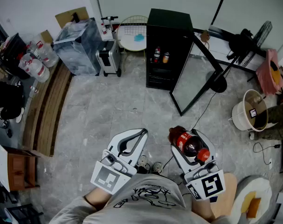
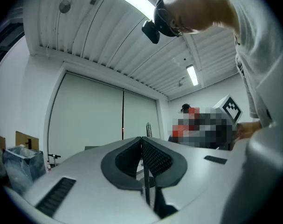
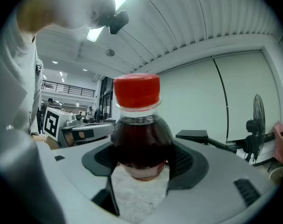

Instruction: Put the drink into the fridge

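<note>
1. Right gripper (image 1: 186, 147): the fingers (image 3: 185, 160) stand wide and are closed on the drink (image 3: 140, 139), one pad against each side of the bottle's lower body.
2. Drink: a clear bottle of dark liquid with a red cap (image 3: 136, 90). It stands upright between the right fingers, cap uppermost, with its base clear of the floor (image 1: 108, 106). In the head view it is at the lower right, just ahead of the person's body.
3. Left gripper (image 1: 142, 133): the fingers (image 2: 155, 158) are pressed together along their length with nothing between them. This gripper is level beside the right one, and the two are apart.
4. Marker cubes: one cube (image 1: 106, 178) sits at the rear of the left gripper and one (image 1: 211, 185) at the rear of the right gripper, both close to the person's grey shirt (image 1: 146, 197).
5. Fridge (image 1: 169, 29): a black cabinet standing on the floor against the far wall, well apart from both grippers. Its glass door (image 1: 192, 80) is swung open to the right. Two small containers (image 1: 161, 56) stand side by side on a shelf inside.
6. Surroundings to the left of the fridge: a round white table (image 1: 132, 34) and a small suitcase (image 1: 108, 57) just beside it, followed by a plastic-wrapped bin (image 1: 78, 45).
7. Surroundings to the right of the fridge: a floor fan (image 1: 260, 34) near the wall and a white bucket (image 1: 248, 111) on the floor.
</note>
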A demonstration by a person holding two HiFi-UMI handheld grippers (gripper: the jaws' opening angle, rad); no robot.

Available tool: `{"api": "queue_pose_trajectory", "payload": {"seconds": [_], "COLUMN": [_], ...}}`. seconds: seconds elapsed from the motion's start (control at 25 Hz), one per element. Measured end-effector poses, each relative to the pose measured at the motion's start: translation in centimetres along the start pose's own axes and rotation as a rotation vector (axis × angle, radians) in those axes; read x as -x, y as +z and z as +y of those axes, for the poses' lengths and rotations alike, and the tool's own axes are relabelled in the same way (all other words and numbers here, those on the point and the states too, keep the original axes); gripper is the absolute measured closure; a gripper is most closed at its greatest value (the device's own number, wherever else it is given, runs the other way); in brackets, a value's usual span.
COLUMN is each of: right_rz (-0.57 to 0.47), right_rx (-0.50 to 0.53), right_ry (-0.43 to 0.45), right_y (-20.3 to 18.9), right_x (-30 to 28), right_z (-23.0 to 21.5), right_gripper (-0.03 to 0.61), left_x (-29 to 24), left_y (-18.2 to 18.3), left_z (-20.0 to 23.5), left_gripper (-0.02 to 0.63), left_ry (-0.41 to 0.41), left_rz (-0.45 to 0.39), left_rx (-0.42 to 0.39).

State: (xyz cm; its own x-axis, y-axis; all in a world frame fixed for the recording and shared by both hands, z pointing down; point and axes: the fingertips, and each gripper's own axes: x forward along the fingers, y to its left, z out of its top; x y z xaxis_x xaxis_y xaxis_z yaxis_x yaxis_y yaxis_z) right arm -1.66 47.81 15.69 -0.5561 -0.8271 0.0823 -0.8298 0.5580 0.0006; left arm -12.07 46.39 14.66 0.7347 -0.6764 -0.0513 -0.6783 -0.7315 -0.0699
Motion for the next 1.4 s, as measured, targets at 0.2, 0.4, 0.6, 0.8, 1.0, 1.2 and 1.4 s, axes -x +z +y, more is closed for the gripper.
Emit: {"api": "queue_pose_trajectory", "payload": {"seconds": [0.2, 0.4, 0.6, 0.8, 1.0, 1.2, 1.4], "right_rz": [-0.005, -0.006, -0.010, -0.001, -0.002, 0.007, 0.012], "right_rx": [-0.004, -0.009, 0.006, 0.005, 0.000, 0.003, 0.004], "right_ry": [0.000, 0.003, 0.002, -0.002, -0.007, -0.015, -0.016], "right_y": [0.1, 0.0, 0.2, -0.1, 0.0, 0.2, -0.1], "right_x": [-0.5, -1.7, -3.4, -5.5, -6.8, -7.6, -8.3], "right_z": [0.2, 0.7, 1.9, 3.0, 4.1, 4.0, 3.6], "right_gripper": [0.270, 0.268, 0.268, 0.269, 0.269, 0.270, 0.270], "left_x": [0.1, 0.4, 1.5, 2.6, 3.4, 3.5, 3.0], "left_y": [0.0, 0.0, -0.1, -0.5, -0.8, -0.8, -1.2], "left_z": [0.6, 1.6, 3.4, 5.6, 7.2, 8.0, 8.6], "left_gripper": [0.592, 0.592, 0.592, 0.592, 0.592, 0.592, 0.592], "left_ry": [0.001, -0.001, -0.001, -0.002, -0.010, -0.010, -0.006], "left_rz": [-0.006, -0.016, -0.018, -0.012, -0.013, -0.017, -0.017], "left_rx": [0.009, 0.010, 0.008, 0.011, 0.014, 0.026, 0.035]}}
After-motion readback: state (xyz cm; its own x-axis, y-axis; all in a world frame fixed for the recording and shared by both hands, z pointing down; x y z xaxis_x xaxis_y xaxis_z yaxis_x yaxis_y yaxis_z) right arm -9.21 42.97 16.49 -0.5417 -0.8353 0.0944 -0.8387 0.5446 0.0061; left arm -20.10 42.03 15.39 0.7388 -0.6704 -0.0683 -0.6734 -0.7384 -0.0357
